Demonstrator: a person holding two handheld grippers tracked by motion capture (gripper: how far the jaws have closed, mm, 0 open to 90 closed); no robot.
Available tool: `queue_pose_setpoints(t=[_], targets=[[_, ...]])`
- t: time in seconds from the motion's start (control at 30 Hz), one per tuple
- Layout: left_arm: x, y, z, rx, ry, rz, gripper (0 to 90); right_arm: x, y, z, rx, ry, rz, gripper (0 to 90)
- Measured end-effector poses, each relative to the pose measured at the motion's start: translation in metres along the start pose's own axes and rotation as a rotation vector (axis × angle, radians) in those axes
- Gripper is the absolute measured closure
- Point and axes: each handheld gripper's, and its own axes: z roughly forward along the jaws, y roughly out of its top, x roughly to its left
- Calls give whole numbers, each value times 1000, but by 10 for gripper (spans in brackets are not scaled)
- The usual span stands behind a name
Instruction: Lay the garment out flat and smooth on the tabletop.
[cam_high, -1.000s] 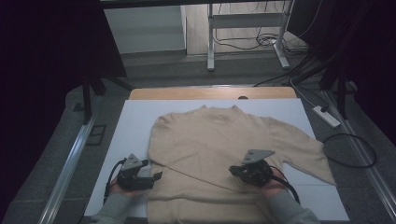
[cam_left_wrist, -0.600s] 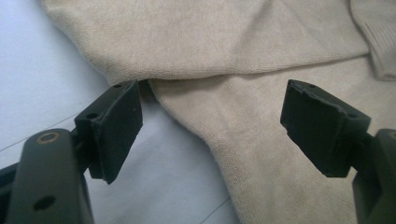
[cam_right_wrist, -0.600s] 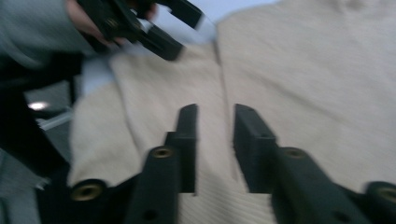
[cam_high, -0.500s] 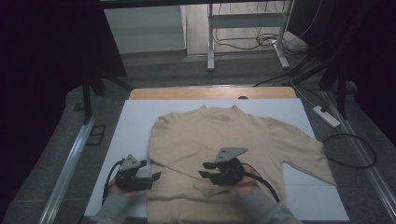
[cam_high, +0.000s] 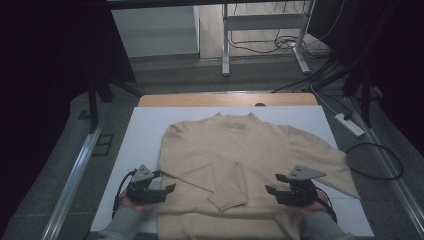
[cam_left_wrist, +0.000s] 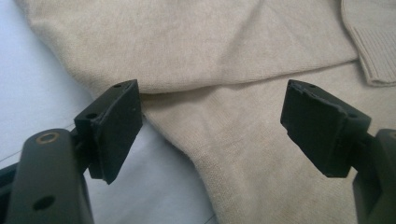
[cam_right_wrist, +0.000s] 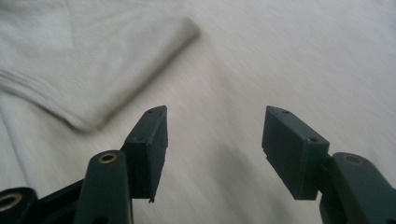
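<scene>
A beige sweater (cam_high: 250, 145) lies flat, front up, on the white board (cam_high: 142, 135). Its left sleeve (cam_high: 215, 177) is folded across the body, and the ribbed cuff (cam_high: 227, 200) rests near the hem. My left gripper (cam_high: 169, 189) is open at the sweater's lower left edge; in the left gripper view its jaws straddle the fold where the sleeve (cam_left_wrist: 187, 51) overlaps the body. My right gripper (cam_high: 272, 186) hovers over the lower right of the body. Its jaws have just been opening, with nothing between them. The cuff (cam_right_wrist: 88, 88) lies apart from my right gripper (cam_right_wrist: 215, 126).
The board covers a wooden table (cam_high: 225, 99). A power strip (cam_high: 351, 125) and a looped cable (cam_high: 375, 162) lie on the floor to the right. A metal rail (cam_high: 75, 175) runs along the left side, and a stand's legs (cam_high: 225, 45) rise beyond the table.
The right gripper carried the sleeve cuff leftward over the body, let it go and pulled back to the right with its jaws apart. The left gripper has stayed put.
</scene>
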Motion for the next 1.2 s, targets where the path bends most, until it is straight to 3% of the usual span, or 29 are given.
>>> queue_pose_setpoints(t=[0.27, 0.7, 1.2], targets=[[-2, 3, 1, -3, -12, 1, 205, -17, -11, -11, -18, -40, 58, 381], [-14, 17, 2, -23, -52, 20, 203, -19, -12, -6, 6, -56, 41, 366], [-52, 54, 41, 35, -150, 109, 182, -24, -17, -3, 38, -80, 37, 357]])
